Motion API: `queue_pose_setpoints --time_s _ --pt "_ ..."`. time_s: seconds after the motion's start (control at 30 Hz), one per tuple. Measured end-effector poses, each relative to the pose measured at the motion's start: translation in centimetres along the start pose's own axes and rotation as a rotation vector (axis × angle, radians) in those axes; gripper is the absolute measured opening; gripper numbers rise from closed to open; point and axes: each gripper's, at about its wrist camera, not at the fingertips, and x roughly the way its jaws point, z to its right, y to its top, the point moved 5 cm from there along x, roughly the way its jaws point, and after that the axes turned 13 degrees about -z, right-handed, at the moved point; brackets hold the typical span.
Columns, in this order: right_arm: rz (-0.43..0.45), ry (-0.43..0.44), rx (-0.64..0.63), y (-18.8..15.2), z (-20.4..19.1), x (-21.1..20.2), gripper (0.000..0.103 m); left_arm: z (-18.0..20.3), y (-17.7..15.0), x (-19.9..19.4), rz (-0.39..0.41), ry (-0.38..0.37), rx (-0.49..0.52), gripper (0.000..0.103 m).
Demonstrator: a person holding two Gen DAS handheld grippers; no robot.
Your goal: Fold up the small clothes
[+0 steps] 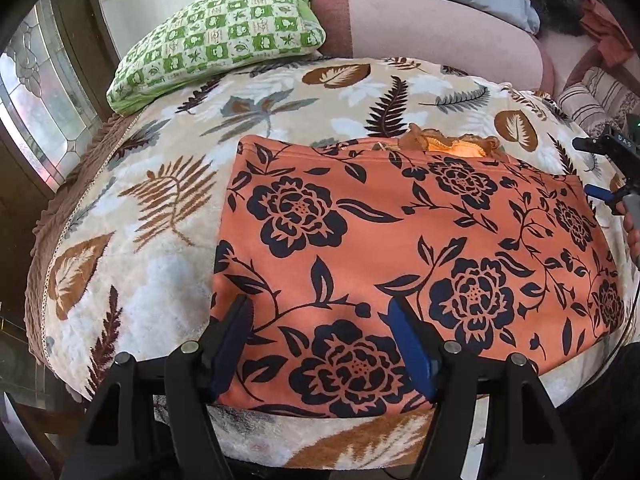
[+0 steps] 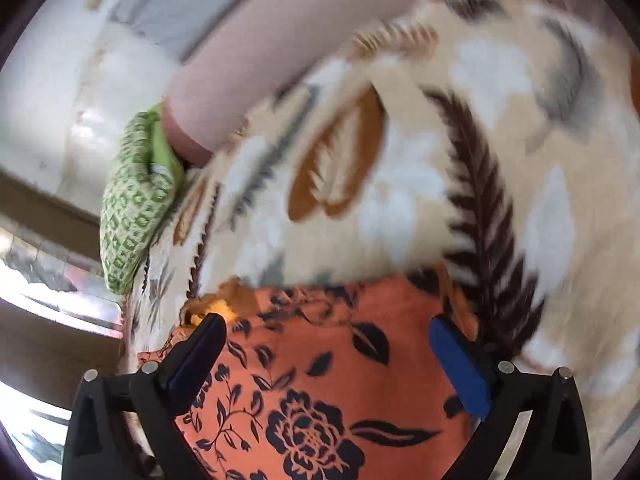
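Note:
An orange garment (image 1: 380, 240) with dark navy flowers lies flat in a rough rectangle on a leaf-print blanket (image 1: 160, 200). An orange frill (image 1: 452, 145) pokes out at its far edge. My left gripper (image 1: 320, 314) hovers over the garment's near edge, jaws apart, with only flat cloth beneath them. My right gripper (image 2: 328, 322) stands wide open over a far part of the garment (image 2: 320, 400), close to the frill (image 2: 212, 306), with nothing pinched. The right gripper also shows at the right edge of the left wrist view (image 1: 612, 196). The right wrist view is motion-blurred.
A green checked pillow (image 1: 216, 36) lies at the back left of the bed, beside a pink bolster (image 1: 440, 28). A striped cushion (image 1: 592, 100) sits at the back right. A window (image 1: 36, 120) and the bed's brown fringed edge (image 1: 40, 248) are on the left.

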Motion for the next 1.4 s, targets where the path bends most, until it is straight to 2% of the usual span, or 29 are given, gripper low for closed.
queue_pose_setpoints --time_s 0.07,0.1,0.23,0.4,0.53,0.67,0.83,0.9,0.97,1.03,1.13,1.23,1.3,1.4 --pt "-0.040 -0.024 0.064 0.6 2.0 1.9 0.103 0.0 0.0 0.2 -0.010 0.001 -0.002 0.070" --pt "-0.068 -0.093 0.118 0.8 3.7 3.0 0.103 0.1 -0.1 0.2 -0.011 0.000 0.000 0.070" --pt "-0.040 -0.013 0.117 0.8 2.9 1.6 0.103 -0.1 -0.1 -0.3 0.007 0.019 0.006 0.071" --pt "0.007 -0.055 0.078 -0.6 1.8 -0.1 0.103 -0.1 -0.3 -0.6 0.006 -0.010 -0.009 0.071" --pt "0.019 0.021 0.090 -4.4 2.1 -4.2 0.103 0.1 -0.7 -0.7 0.018 -0.032 -0.018 0.071" --pt "-0.035 0.051 0.118 -10.4 4.0 -7.1 0.103 0.9 -1.1 0.4 -0.009 -0.068 -0.022 0.072" --pt "-0.096 0.123 0.234 -17.5 6.2 -7.8 0.103 2.2 -1.4 0.6 -0.018 -0.070 0.004 0.072" --pt "-0.090 0.191 0.286 -19.8 6.5 -8.1 0.103 2.3 -1.3 0.0 0.003 -0.068 0.005 0.072" --pt "-0.132 0.272 0.319 -21.7 5.7 -6.7 0.103 2.2 -1.2 -0.6 0.020 -0.069 -0.004 0.072" --pt "-0.144 0.315 0.312 -22.3 4.8 -5.2 0.103 2.0 -1.2 -0.9 0.025 -0.080 -0.016 0.072" --pt "-0.151 0.350 0.419 -22.6 5.5 -2.7 0.103 1.5 -1.4 -1.1 0.025 -0.083 -0.015 0.072" --pt "-0.075 0.395 0.477 -22.0 5.4 -2.3 0.102 0.9 -1.4 -1.2 0.028 -0.077 -0.027 0.072" --pt "-0.037 0.347 0.450 -21.8 5.8 -2.7 0.093 0.6 -1.4 -0.9 0.022 -0.075 -0.045 0.072" --pt "-0.037 0.309 0.456 -21.7 6.3 -2.6 0.054 0.7 -1.4 -0.9 0.023 -0.072 -0.047 0.072"
